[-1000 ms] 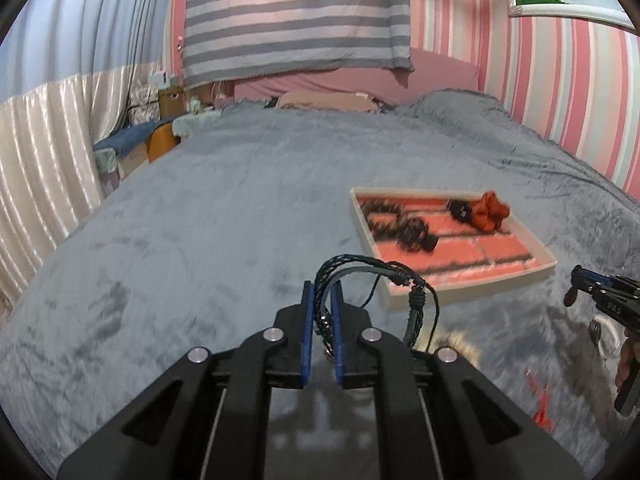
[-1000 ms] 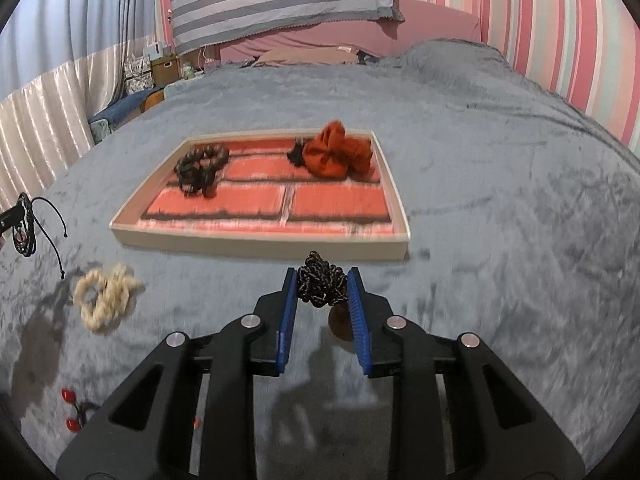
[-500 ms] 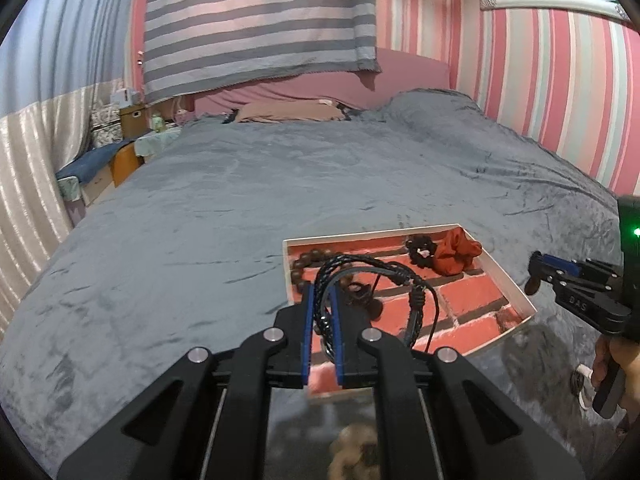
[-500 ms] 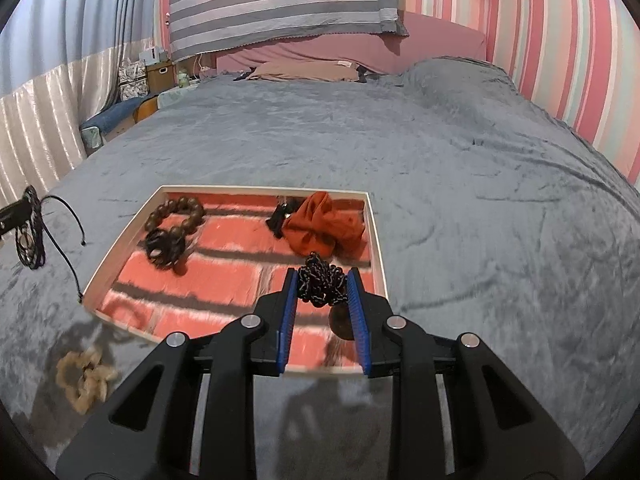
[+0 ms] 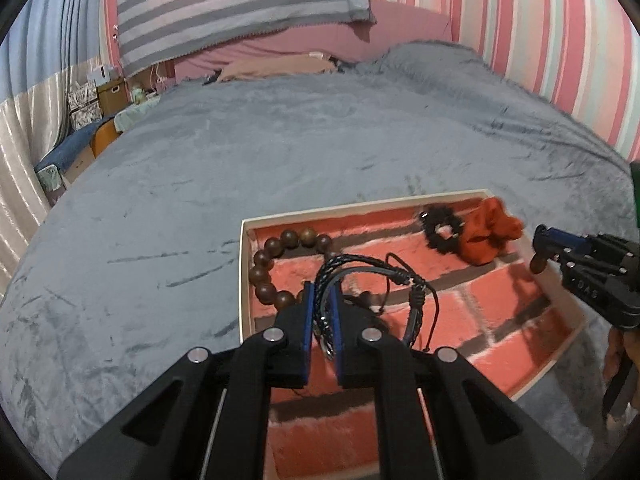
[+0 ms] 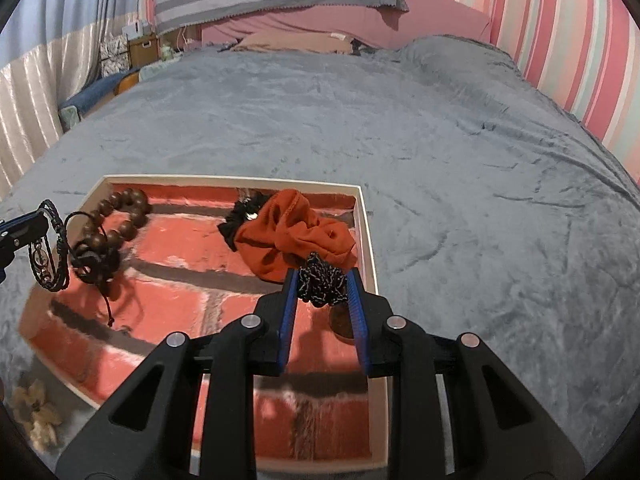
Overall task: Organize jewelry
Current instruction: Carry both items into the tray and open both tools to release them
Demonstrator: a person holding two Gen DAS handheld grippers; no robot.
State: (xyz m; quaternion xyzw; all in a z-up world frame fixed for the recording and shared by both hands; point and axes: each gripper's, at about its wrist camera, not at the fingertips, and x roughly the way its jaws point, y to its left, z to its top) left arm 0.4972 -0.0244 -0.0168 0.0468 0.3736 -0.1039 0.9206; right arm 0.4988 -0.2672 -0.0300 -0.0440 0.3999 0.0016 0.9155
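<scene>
**Two bracelets are hanging over the tray**

A shallow tray (image 6: 366,232) with a cream rim and a red brick-pattern floor is lying on the grey bed cover (image 6: 440,152). Inside it, a wooden bead bracelet (image 5: 272,264) is resting near the left far corner. An orange fabric scrunchie (image 6: 296,236) is lying near the right far corner, and a small black scrunchie (image 5: 440,230) is touching its left side. A pale fluffy scrunchie (image 6: 34,412) is lying on the bed cover outside the tray, beside its near left corner.

The left hand-held gripper (image 5: 323,320) is pressing its blue pads together on a black cord bracelet (image 5: 372,276). The loops of this bracelet are hanging in front of the fingers, above the left part of the tray, close to the wooden beads.

The right hand-held gripper (image 6: 323,312) is clamping a dark braided bracelet (image 6: 322,282) between its pads, with a narrow gap kept by the bundle. A brown bead (image 6: 342,320) is hanging below the bundle. This bracelet is staying above the right near part of the tray, just in front of the orange scrunchie.
</scene>
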